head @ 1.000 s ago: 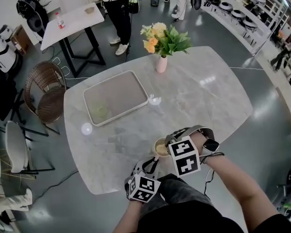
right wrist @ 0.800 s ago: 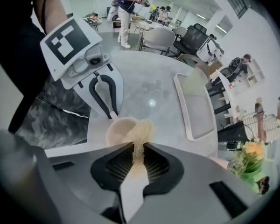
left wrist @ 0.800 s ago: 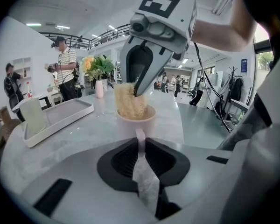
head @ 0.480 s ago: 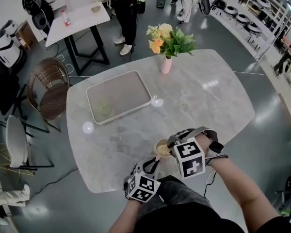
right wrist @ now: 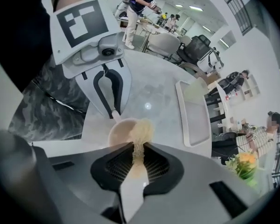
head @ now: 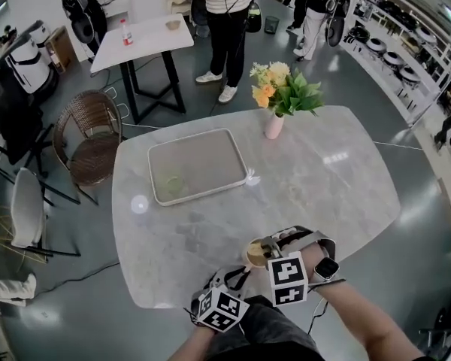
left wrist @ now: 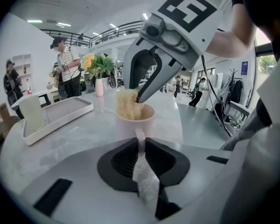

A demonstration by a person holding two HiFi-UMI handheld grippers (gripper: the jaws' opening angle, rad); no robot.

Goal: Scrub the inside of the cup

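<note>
A pale pink cup (left wrist: pixel 134 121) stands near the table's front edge (head: pixel 253 253) and is also seen from above (right wrist: pixel 122 132). My left gripper (left wrist: pixel 140 141) is shut on the cup's handle (left wrist: pixel 140 135) and points at it from the near side (head: pixel 242 271). My right gripper (right wrist: pixel 137 154) is shut on a beige fibrous scrubber (right wrist: pixel 142 133). It comes down steeply from above the cup (head: pixel 262 252). The scrubber's bushy end (left wrist: pixel 128 104) sits inside the cup's mouth, rising above the rim. The bottom of the cup is hidden.
A white tray (head: pixel 199 165) lies at the table's left middle with a pale green cup (left wrist: pixel 31 113) on it. A pink vase of flowers (head: pixel 274 123) stands at the far side. Chairs, a second table and people stand around.
My right gripper has tipped a little over the cup with the scrubber still in it. The left gripper has kept still on the handle. The head view has shifted.
</note>
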